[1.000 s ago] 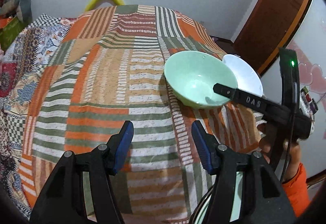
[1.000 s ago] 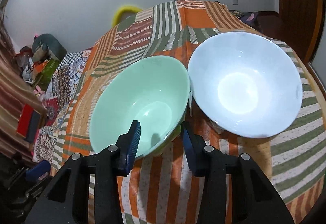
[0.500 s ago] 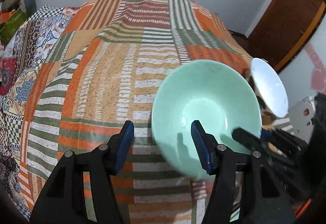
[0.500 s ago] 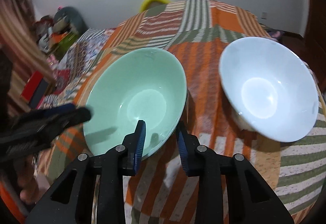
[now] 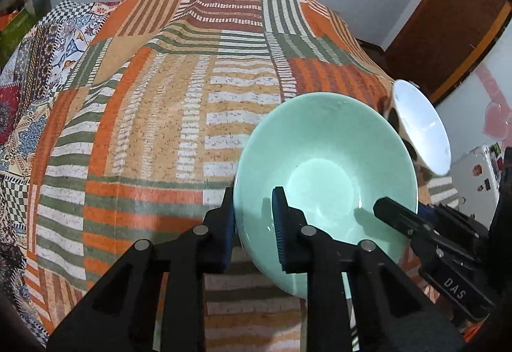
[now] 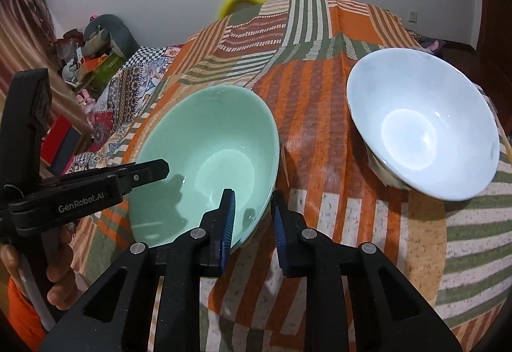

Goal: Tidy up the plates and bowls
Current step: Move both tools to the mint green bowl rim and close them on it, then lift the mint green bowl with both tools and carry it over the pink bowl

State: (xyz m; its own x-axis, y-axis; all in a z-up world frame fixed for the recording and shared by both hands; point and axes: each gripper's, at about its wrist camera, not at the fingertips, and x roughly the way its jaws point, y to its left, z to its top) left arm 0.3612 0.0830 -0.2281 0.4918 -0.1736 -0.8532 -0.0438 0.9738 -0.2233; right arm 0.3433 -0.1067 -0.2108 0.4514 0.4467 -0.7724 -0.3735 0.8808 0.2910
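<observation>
Nearest, the left tool (image 5: 252, 225) straddles the near rim of the green bowl (image 5: 323, 173), one finger outside the wall and one inside, narrowly parted; whether the pads press the rim cannot be told. The right tool (image 6: 252, 221) straddles the same bowl's rim from the opposite side, likewise partly closed. The bowl sits on the striped bedspread (image 5: 153, 128). Farther off, apart from it, stands the white bowl (image 6: 422, 131), untouched. Judged from this, the organizing is at an early stage: the bowls are not yet stacked.
</observation>
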